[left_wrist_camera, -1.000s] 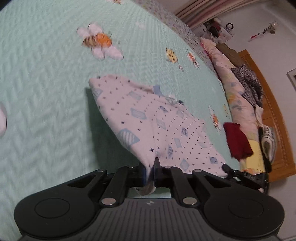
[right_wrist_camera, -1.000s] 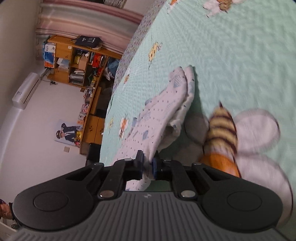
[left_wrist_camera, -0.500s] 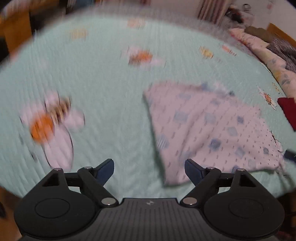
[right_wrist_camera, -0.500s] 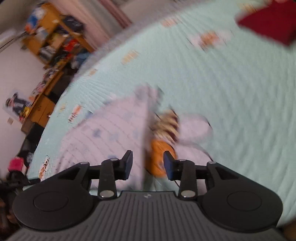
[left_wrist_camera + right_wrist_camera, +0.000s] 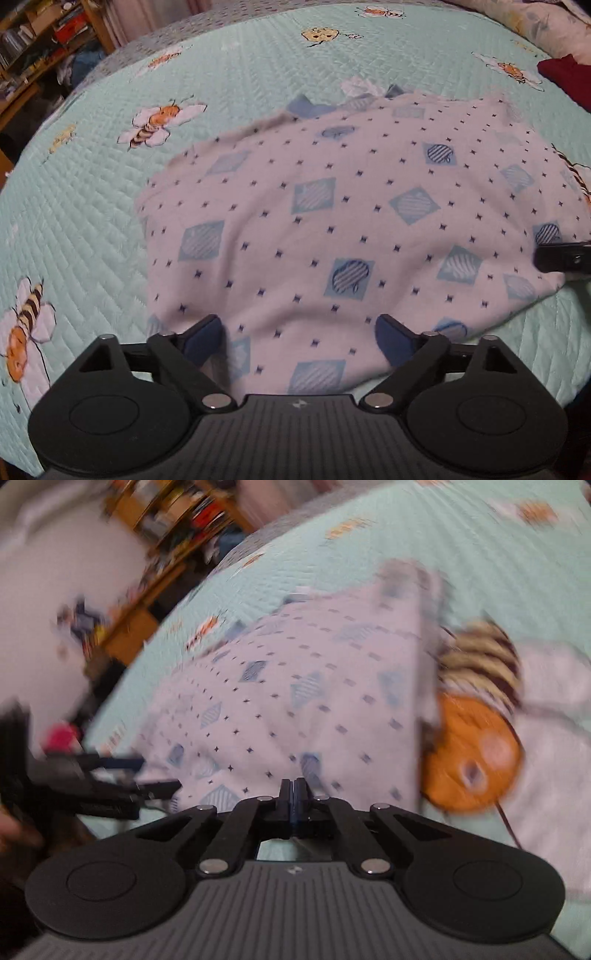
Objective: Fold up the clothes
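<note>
The left claw (image 5: pixel 297 338) is spreading wide, its blue pads above the near edge of the white patterned garment (image 5: pixel 354 236) and gripping nothing. The right claw (image 5: pixel 293 797) has its pads pressed together with nothing between them, at the garment's near edge. The garment lies flat on the mint bee-print bedspread (image 5: pixel 92 192), its long axis running across the left wrist view, beside the large orange bee print (image 5: pixel 476 753).

The left gripper (image 5: pixel 297 338) points steeply downward, its jaws opening wide with blue pads at nine and three o'clock and nothing pinched between them. The right gripper (image 5: pixel 293 797) tilts down more gently, jaws pressed fully together and empty. In the right wrist view, the left gripper appears at nine o'clock.
</note>
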### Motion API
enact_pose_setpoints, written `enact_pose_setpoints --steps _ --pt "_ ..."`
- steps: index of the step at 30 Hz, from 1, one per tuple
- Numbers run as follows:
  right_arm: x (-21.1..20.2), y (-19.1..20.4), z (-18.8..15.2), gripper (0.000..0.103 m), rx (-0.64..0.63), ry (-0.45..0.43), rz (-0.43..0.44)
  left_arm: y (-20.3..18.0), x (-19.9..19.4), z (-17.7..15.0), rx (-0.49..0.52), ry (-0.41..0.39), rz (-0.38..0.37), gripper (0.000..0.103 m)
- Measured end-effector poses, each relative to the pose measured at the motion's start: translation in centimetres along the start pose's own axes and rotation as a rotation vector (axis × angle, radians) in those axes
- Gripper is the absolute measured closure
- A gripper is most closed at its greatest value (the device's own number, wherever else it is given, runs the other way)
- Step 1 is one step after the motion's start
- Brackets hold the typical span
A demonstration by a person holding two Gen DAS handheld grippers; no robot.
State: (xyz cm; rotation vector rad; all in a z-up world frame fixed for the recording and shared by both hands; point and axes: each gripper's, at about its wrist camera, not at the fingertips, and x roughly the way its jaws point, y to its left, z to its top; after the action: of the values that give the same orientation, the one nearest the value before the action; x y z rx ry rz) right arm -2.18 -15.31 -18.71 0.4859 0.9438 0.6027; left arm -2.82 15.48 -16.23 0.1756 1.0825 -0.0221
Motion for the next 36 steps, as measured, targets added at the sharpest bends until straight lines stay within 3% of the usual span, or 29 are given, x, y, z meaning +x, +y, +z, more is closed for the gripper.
enact_pose_setpoints --steps 4,7,11,14,16,18,19,23,26,28,29,30,31,32,35,36 --pt "-0.9 1.8 0.6 0.103 -0.075 0.024 -0.071 -0.1 0.1 -0.3 0.006 -0.005 0.014 0.004" --pt "-1.6 4.4 1.9 0.096 -0.157 0.016 -0.138 -0.4 0.2 -0.4 0.007 -0.011 0.025 0.001" --pt "-1.6 7.2 4.6 0.093 -0.196 -0.081 -0.087 -0.5 0.1 -0.6 0.006 -0.012 0.018 0.001" --pt "0.8 8.8 6.9 0.088 -0.206 -0.126 -0.077 -0.5 0.1 -0.6 0.008 -0.010 0.012 0.001" --pt "3.6 8.4 7.9 0.088 -0.163 -0.100 -0.053 -0.4 0.1 -0.7 0.010 -0.011 0.009 0.000" --pt "7.0 6.2 8.2 0.088 -0.088 -0.023 -0.110 -0.3 0.2 -0.6 0.010 -0.009 0.003 0.000" --pt "8.5 5.1 8.3 0.103 -0.049 0.007 -0.129 -0.3 0.2 -0.6 0.012 -0.009 0.001 0.000" --pt "8.0 2.6 8.6 0.103 0.141 -0.034 -0.062 -0.2 0.3 -0.6 0.015 -0.008 -0.005 0.000" --pt "6.4 4.1 9.1 0.092 0.071 -0.098 -0.099 -0.1 0.4 -0.6 0.017 -0.009 -0.008 0.000" --pt "6.2 4.1 9.3 0.078 0.059 -0.135 -0.111 -0.1 0.4 -0.6 0.018 -0.009 -0.010 0.000" --pt "6.7 3.5 9.5 0.077 0.069 -0.127 -0.126 -0.1 0.4 -0.6 0.018 -0.009 -0.010 0.000" --pt "7.6 2.9 9.7 0.081 0.077 -0.112 -0.135 -0.1 0.4 -0.6 0.019 -0.010 -0.011 0.000" --pt "8.4 2.2 9.9 0.099 0.084 -0.100 -0.145 -0.1 0.4 -0.6 0.020 -0.010 -0.012 0.000" --pt "8.3 2.0 10.2 0.103 0.088 -0.103 -0.159 -0.1 0.4 -0.6 0.018 -0.008 -0.013 0.000" --pt "7.1 1.9 10.3 0.103 0.136 -0.108 -0.165 0.0 0.4 -0.6 0.014 -0.003 -0.014 0.000" --pt "6.5 2.1 10.2 0.097 0.139 -0.121 -0.173 0.0 0.4 -0.5 0.013 -0.003 -0.013 0.000"
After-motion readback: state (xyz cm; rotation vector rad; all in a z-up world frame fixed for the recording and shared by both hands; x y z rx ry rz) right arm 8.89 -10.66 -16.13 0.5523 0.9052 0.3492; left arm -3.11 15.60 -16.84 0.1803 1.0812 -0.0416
